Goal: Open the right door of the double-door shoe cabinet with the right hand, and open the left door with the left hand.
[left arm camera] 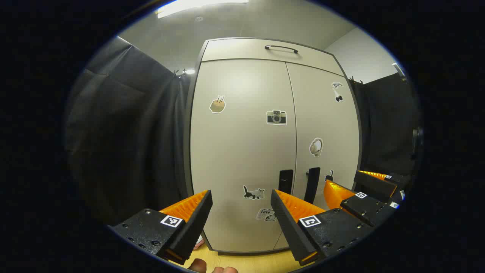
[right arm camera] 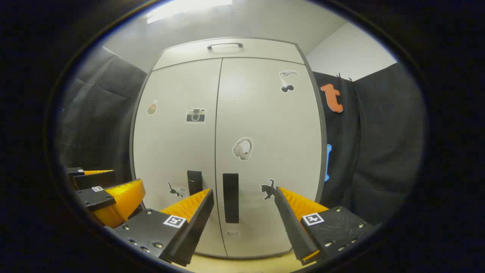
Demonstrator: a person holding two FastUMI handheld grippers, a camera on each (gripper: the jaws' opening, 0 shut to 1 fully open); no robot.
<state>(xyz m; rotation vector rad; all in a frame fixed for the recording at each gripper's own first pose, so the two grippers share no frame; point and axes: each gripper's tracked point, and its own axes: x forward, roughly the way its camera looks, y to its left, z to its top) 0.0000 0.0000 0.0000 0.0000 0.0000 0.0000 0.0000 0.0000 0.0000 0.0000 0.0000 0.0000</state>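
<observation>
While both doors [right arm camera: 265,151] sit closed | stickers [right arm camera: 242,148] beside handles [right arm camera: 230,197]

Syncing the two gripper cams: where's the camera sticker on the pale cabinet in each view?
Left gripper view: black-and-white camera sticker sits centre, on the left door beside the door seam.
Right gripper view: same sticker sits left of centre, again left of the seam.
Shared landmark: dark bar handle on the top drawer.

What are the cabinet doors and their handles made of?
Doors: probably laminated board or painted metal; smooth, matte, off-white, with a soft glare from the ceiling light. Handles: flat black bars, likely plastic or coated metal; no shine to settle it.
</observation>
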